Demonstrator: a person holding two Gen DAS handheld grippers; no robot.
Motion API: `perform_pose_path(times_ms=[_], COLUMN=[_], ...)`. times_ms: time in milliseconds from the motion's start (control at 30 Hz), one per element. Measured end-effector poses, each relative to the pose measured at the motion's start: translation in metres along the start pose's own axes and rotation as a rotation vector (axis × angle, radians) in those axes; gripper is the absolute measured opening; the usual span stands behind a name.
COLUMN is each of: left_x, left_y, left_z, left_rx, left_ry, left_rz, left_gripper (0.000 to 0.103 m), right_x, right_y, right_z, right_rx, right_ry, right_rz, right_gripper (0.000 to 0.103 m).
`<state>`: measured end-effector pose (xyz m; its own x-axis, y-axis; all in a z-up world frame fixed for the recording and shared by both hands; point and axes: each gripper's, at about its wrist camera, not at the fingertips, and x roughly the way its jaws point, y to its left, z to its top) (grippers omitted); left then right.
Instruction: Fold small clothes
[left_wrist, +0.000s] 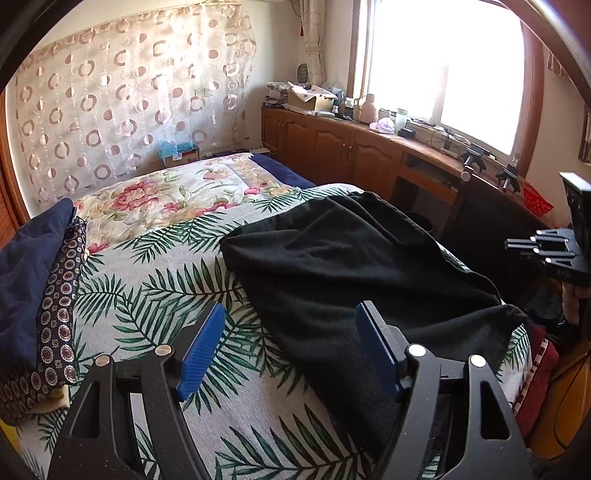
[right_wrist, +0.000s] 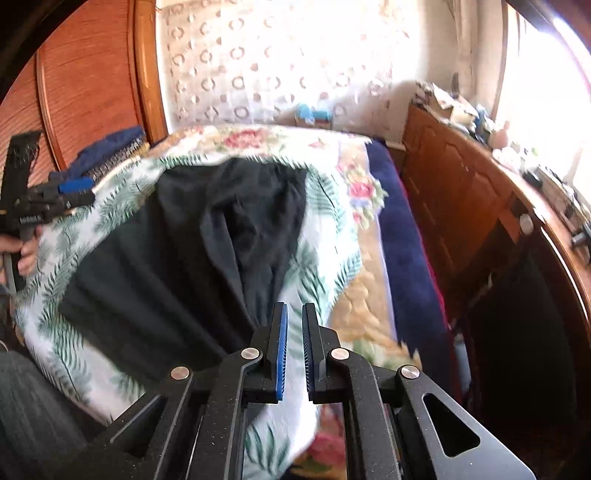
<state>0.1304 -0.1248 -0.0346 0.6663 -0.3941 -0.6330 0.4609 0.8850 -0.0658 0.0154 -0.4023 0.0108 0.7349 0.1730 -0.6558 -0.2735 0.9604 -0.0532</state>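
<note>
A black garment (left_wrist: 351, 266) lies rumpled on the palm-leaf bedcover (left_wrist: 155, 295). My left gripper (left_wrist: 290, 314) is open, its blue pads straddling the garment's near left edge just above the cover. It also shows at the left of the right wrist view (right_wrist: 74, 190). My right gripper (right_wrist: 294, 314) has its pads nearly closed with a narrow gap and nothing between them, above the garment's (right_wrist: 177, 251) right edge. Part of the right gripper's body appears at the right edge of the left wrist view (left_wrist: 546, 251).
A stack of folded clothes (left_wrist: 33, 288), navy and patterned, sits at the bed's left side. A floral quilt (left_wrist: 166, 199) lies at the head. Wooden cabinets (left_wrist: 351, 151) with clutter run under the window on the right. A wooden wardrobe (right_wrist: 92, 74) stands left.
</note>
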Motion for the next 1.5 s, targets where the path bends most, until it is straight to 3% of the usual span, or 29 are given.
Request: perform_pose_path(times_ms=[100,167,267,433,733,900,967,1000,1133,1233,1333,1433,1467,1500], left_x=[0.004,0.008,0.015,0.029,0.059,0.078,0.085,0.088,0.093,0.097,0.108,0.12,0.125,0.129], left_y=[0.003,0.006,0.011,0.019,0.032,0.042,0.045,0.047,0.053,0.056,0.061,0.069,0.07,0.071], left_z=[0.002,0.004,0.009,0.015,0.022,0.029,0.034,0.036,0.044,0.047,0.052,0.058,0.061,0.063], left_rx=[-0.004,-0.005,-0.013,-0.021,-0.036,-0.038,-0.04,-0.039,-0.042,-0.046,-0.055,-0.064,-0.057,-0.051], left_ry=[-0.005,-0.004,-0.002,0.006,0.055,0.076,0.082,0.085,0.075,0.076,0.095,0.118,0.124,0.133], left_rz=[0.005,0.005,-0.01,-0.005,-0.013,-0.001,0.001,0.004,0.012,0.015,0.002,-0.011,-0.019,-0.024], left_gripper=[0.075,0.075,0.086,0.102,0.102,0.102,0.102,0.102,0.102,0.102,0.102,0.102,0.099,0.092], right_x=[0.012,0.024,0.05,0.104,0.195,0.213,0.209,0.203,0.161,0.176,0.196,0.205,0.205,0.205], right_y=[0.012,0.019,0.028,0.037,0.018,0.006,0.004,0.004,-0.016,-0.026,-0.027,-0.025,-0.025,-0.025], right_z=[0.015,0.027,0.045,0.082,0.117,0.13,0.135,0.137,0.147,0.15,0.145,0.145,0.147,0.148], right_rx=[-0.017,-0.024,-0.036,-0.04,0.03,0.059,0.042,0.024,0.065,0.067,0.062,0.054,0.057,0.061], right_ry=[-0.048,-0.072,-0.081,-0.058,0.074,0.105,0.081,0.045,-0.174,-0.122,-0.044,0.002,0.002,0.001], right_rz=[0.012,0.038,0.059,0.096,0.144,0.185,0.212,0.207,0.064,-0.01,-0.005,-0.035,-0.031,-0.023], right_gripper=[0.017,0.031,0.044,0.044,0.044,0.042,0.008,0.005,0.004,0.004,0.004,0.021,0.027,0.028])
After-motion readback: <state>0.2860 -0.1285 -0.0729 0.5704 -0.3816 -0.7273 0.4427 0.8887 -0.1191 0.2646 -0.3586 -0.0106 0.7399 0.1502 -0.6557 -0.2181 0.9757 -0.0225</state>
